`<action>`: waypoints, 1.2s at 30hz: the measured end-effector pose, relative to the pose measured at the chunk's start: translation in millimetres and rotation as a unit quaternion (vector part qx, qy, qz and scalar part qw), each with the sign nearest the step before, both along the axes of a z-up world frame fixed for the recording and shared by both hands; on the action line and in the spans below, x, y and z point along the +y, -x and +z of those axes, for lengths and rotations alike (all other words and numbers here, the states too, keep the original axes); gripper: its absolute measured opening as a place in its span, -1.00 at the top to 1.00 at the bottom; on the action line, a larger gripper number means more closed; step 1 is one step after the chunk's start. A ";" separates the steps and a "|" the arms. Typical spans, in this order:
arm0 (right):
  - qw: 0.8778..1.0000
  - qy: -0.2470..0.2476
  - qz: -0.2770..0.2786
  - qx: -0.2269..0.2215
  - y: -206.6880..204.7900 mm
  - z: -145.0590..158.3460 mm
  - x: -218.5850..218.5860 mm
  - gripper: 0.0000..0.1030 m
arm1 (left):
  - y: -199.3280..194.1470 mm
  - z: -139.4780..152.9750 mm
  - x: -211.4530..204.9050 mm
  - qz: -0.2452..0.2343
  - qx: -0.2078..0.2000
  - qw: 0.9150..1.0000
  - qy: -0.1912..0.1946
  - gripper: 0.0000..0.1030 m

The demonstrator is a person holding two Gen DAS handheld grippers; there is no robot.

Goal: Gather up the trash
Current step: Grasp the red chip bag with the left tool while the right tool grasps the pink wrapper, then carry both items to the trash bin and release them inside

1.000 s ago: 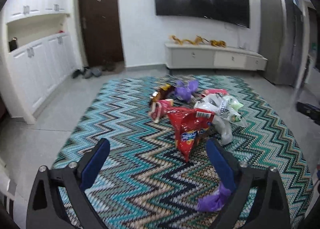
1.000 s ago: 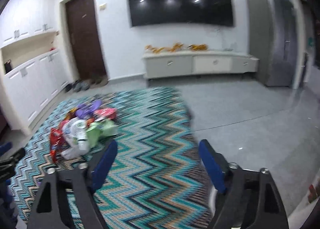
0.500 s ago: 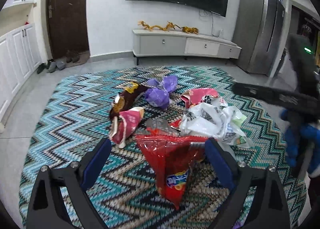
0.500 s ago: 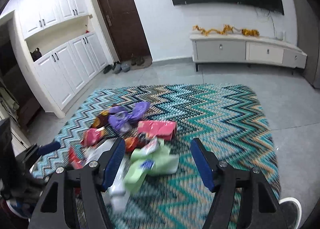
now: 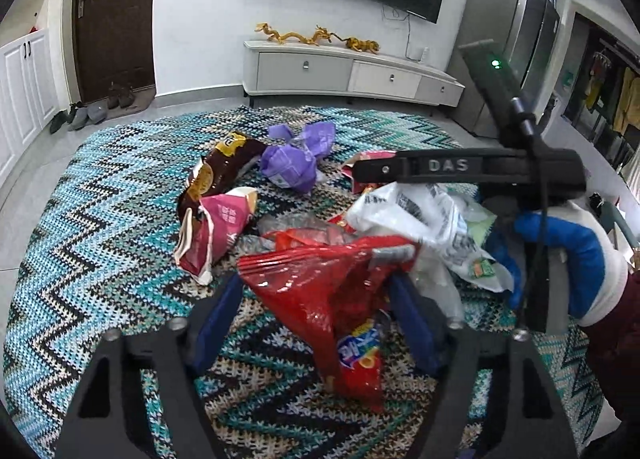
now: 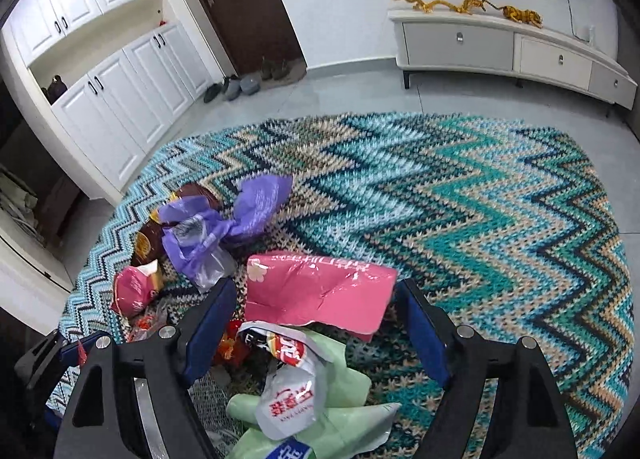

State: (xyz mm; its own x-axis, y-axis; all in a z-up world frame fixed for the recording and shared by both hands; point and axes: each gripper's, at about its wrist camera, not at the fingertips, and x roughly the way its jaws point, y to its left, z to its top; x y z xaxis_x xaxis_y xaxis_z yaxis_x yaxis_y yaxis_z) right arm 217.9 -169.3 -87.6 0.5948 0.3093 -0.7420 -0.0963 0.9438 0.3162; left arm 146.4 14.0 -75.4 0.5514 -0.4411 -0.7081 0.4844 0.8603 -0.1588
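- The trash lies in one loose heap on the zigzag rug (image 6: 500, 219), so I can bring both tools down over the same pile and take one wrapper each.
- My left tongs (image 5: 316, 311) hang released, fingers spread to either side of the red snack bag (image 5: 332, 299). The bag's crumpled top stands up between them, which is why I come at it from above its near end; I judge no finger presses on it yet.
- My right tongs (image 6: 316, 319) are released too, straddling the pink wrapper (image 6: 320, 299). It lies flat and wide, nearly filling the gap, so I judge the grip will have to pinch an edge or crumple it.
- Just near of the pink wrapper sit a white plastic bag (image 6: 290, 399) and pale green packaging (image 6: 340, 411), overlapping each other; a careless close could catch them too.
- To the far left lie a purple bag (image 6: 224, 227), a brown snack bag (image 5: 224, 175) and a small pink pouch (image 5: 220, 227), all untouched.
- In the left view the right tool crosses above the white bag's right side, close to my left tongs; the two could knock if both close inward.
- No bin shows in either view, so I cannot tell where the trash goes.
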 end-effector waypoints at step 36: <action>0.966 -0.032 -0.236 -0.100 271.6 48.3 -214.5 -0.24 | 114.8 77.8 -167.1 -0.149 -0.049 0.987 0.025 0.67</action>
State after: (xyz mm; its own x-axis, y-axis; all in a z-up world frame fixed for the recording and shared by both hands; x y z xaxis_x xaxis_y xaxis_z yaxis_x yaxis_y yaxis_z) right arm -53.7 -383.8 -39.3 0.8105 0.0101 -0.5857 0.2739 0.8773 0.3941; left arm 31.6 -153.1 2.5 0.4573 -0.6269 -0.6308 0.7294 0.6702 -0.1372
